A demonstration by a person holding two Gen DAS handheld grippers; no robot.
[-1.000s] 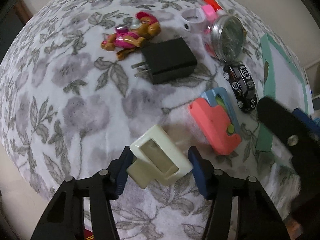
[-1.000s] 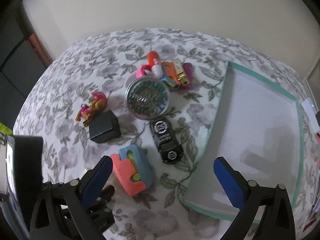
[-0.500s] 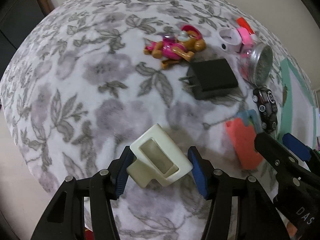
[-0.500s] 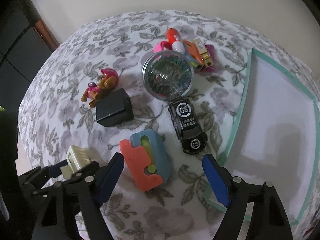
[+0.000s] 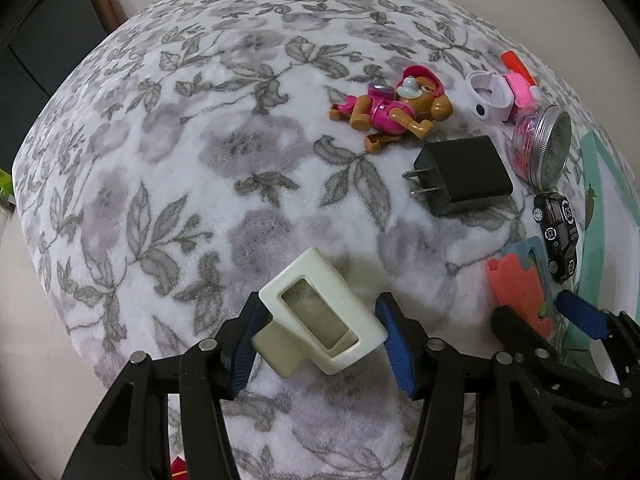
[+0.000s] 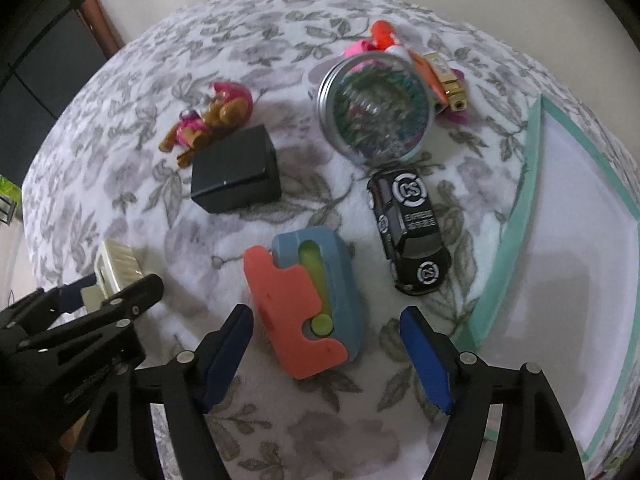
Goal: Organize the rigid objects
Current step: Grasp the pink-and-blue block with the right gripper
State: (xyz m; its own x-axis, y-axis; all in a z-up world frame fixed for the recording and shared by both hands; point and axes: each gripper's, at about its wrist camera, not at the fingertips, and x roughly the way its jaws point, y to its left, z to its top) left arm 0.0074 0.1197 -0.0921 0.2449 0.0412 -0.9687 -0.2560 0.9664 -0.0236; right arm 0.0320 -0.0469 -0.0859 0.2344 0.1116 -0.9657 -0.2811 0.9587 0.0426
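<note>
Right wrist view, progress: the teal-edged tray point(image 6: 536, 184) at the right shows nothing inside it in the part that is visible, so sorting looks barely begun; every toy seen lies on the floral blanket point(image 6: 280, 40) outside it.
Tray: right of the clutter, its near corner just beside the right gripper point(image 6: 326, 354).
Round tin point(image 6: 374, 108): far centre, silver rim, with small pink and orange bits crowded behind it.
Black charger point(image 5: 464, 176): middle of the blanket, prongs pointing left, just near of the toy pup point(image 5: 394, 110).
Orange-and-blue block toy point(image 6: 308, 308): lies between the right gripper's spread fingers, not yet pinched; likely the next pick.
Black toy car point(image 6: 408, 236): between the block toy and the tray edge, so it sits on the way to the tray.
Cream plastic holder point(image 5: 320, 314): clamped between the left gripper point(image 5: 320, 338) fingers at the near left, well apart from the tray.
Left to do: by this reading, all the items.
</note>
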